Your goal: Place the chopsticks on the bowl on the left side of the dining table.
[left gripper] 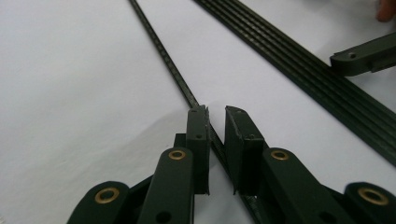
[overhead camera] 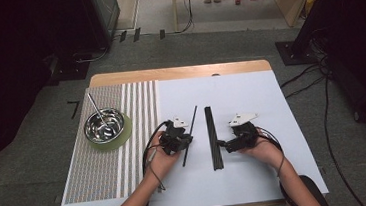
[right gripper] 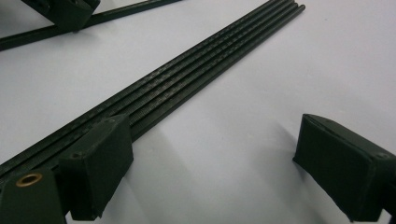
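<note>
Black and thin, the single rod [left gripper: 163,51] runs between the jaws of the left gripper [left gripper: 215,116], which are nearly shut around it — the pads stand close on either side, apparently pinching it part-way along its length. In the high view the same rod [overhead camera: 190,132] slants out ahead of the left gripper [overhead camera: 180,139] and trails a little behind it, lying apart from the bundle of rods [overhead camera: 213,138] to that gripper's right. The right gripper [right gripper: 210,163] is wide open and grips nothing; one pad rests at or against the near part of the bundle [right gripper: 196,70], the other stands well clear over the white sheet [right gripper: 280,70].

The rod looks light and stiff, with a fine ribbed face that should give the pads some bite. Being so long and slim, it will likely swing or droop if taken near one end — a hold closer to its middle would keep it level. The smooth sheet lets it slide easily. Well off to the left gripper's far side sits a steel bowl [overhead camera: 104,125] on a green mat [overhead camera: 123,136].
</note>
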`<action>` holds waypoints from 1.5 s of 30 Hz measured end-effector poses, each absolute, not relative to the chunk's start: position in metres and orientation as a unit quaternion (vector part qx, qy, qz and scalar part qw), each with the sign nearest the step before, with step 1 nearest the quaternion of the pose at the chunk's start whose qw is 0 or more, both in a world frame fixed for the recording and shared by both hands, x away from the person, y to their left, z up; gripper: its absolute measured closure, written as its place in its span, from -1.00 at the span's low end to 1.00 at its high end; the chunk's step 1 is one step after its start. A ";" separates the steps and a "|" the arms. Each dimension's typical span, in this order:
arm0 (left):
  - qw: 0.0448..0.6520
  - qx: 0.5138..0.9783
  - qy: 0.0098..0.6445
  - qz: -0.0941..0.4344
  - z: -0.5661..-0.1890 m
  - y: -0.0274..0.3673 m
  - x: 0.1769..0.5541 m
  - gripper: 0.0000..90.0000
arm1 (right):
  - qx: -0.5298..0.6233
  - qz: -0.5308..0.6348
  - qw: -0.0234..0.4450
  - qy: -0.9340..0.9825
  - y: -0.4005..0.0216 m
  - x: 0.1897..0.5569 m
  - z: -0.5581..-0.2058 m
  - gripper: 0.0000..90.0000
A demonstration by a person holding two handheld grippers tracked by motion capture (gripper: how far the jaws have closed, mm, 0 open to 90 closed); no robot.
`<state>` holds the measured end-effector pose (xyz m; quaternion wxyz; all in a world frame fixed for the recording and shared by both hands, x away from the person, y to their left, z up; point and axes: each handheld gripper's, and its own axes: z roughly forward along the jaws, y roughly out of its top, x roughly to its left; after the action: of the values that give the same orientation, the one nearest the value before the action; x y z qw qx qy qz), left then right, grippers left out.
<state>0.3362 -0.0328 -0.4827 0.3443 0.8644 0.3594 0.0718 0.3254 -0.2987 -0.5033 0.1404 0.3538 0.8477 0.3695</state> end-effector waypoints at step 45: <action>0.313 0.859 0.395 0.095 -0.479 -0.001 0.352 0.92 | 0.353 0.370 0.140 0.848 -0.299 0.326 -0.503 -0.76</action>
<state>0.3519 -0.0011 -0.4790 0.3125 0.8586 0.3951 0.0948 0.3256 -0.2986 -0.5034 0.1405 0.3532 0.8476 0.3703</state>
